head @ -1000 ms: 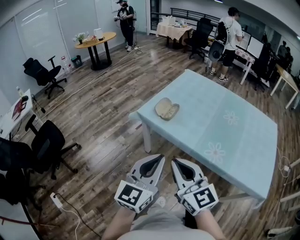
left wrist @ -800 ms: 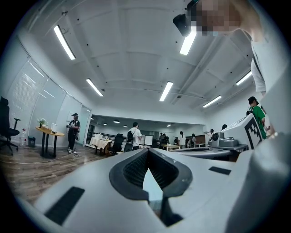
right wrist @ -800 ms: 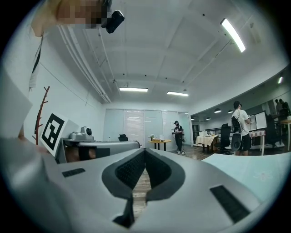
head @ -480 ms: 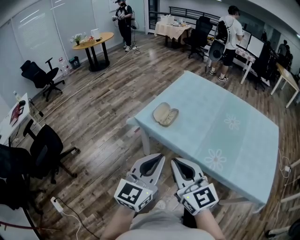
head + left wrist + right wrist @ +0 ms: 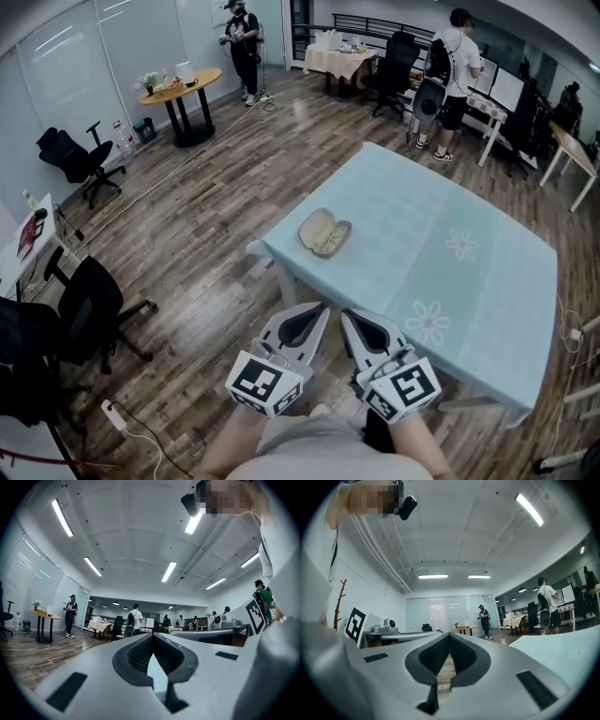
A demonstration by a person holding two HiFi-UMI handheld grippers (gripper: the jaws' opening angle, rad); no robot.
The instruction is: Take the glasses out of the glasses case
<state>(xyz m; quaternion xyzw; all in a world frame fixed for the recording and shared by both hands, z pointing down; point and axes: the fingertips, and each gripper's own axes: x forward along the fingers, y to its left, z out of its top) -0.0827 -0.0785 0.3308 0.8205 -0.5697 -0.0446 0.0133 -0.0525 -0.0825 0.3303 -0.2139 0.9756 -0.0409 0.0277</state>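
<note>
Shifted slightly leftward, the beige oval glasses case (image 5: 324, 232) lies hinged open.

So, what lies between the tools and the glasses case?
In the head view, only a strip of wood floor and bare tablecloth separate the left tool and right tool from the glasses case.

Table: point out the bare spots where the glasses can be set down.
The glasses case sits alone near the table's left corner. From the case to the far and right edges the cloth is bare, as is the strip along the near edge. Nothing is crowded.
</note>
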